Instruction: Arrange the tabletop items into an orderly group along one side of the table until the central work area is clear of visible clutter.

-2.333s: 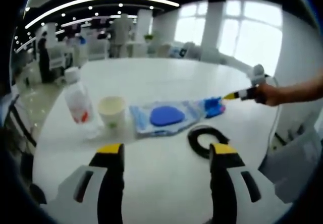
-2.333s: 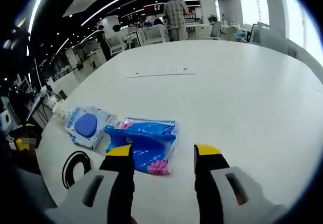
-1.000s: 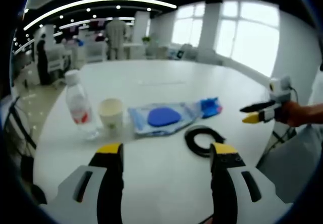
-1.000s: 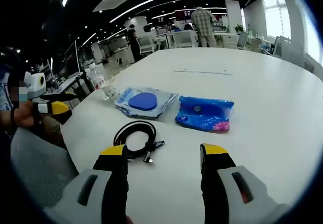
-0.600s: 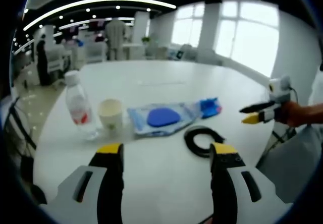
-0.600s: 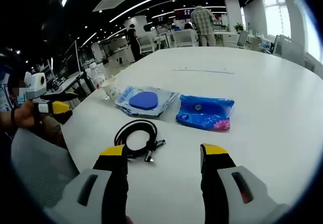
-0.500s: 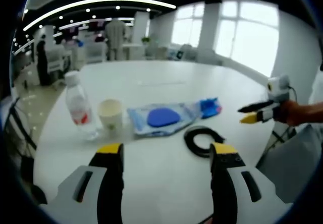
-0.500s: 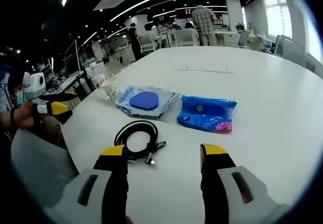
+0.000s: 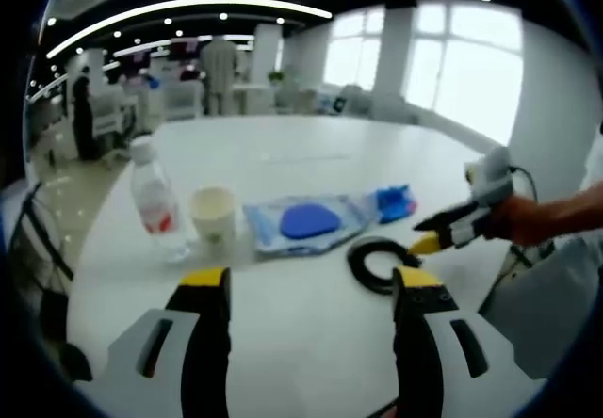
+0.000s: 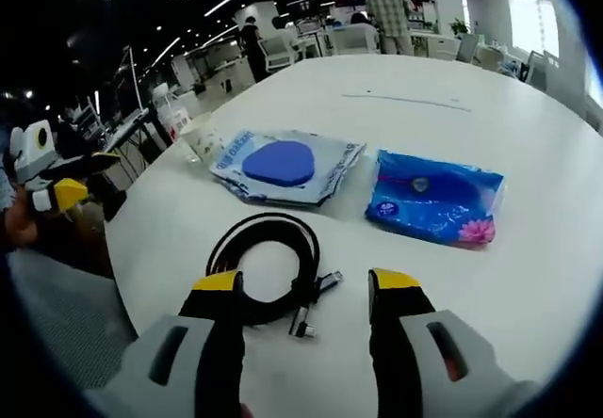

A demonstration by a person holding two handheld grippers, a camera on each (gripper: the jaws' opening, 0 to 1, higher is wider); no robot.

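On the white round table (image 9: 311,154) stand a clear water bottle (image 9: 155,206) and a paper cup (image 9: 215,216). Beside them lie a clear packet with a blue pad (image 9: 306,220), a blue tissue pack (image 9: 396,201) and a coiled black cable (image 9: 377,263). My left gripper (image 9: 311,281) hangs open over the near table edge, holding nothing. My right gripper (image 9: 429,234) comes in from the right, just above the cable. In the right gripper view its open jaws (image 10: 306,281) straddle the near side of the cable (image 10: 268,267), with the packet (image 10: 283,166), the tissue pack (image 10: 433,197) and the cup (image 10: 200,136) beyond.
The far half of the table (image 10: 424,88) is bare white surface with a thin line across it. The left gripper (image 10: 57,187) shows at the left, off the table edge. Office desks, chairs and standing people fill the background.
My right gripper has dropped and moved in toward the cable, which now sits large between its jaws. The left gripper has barely shifted. The items lie as before.
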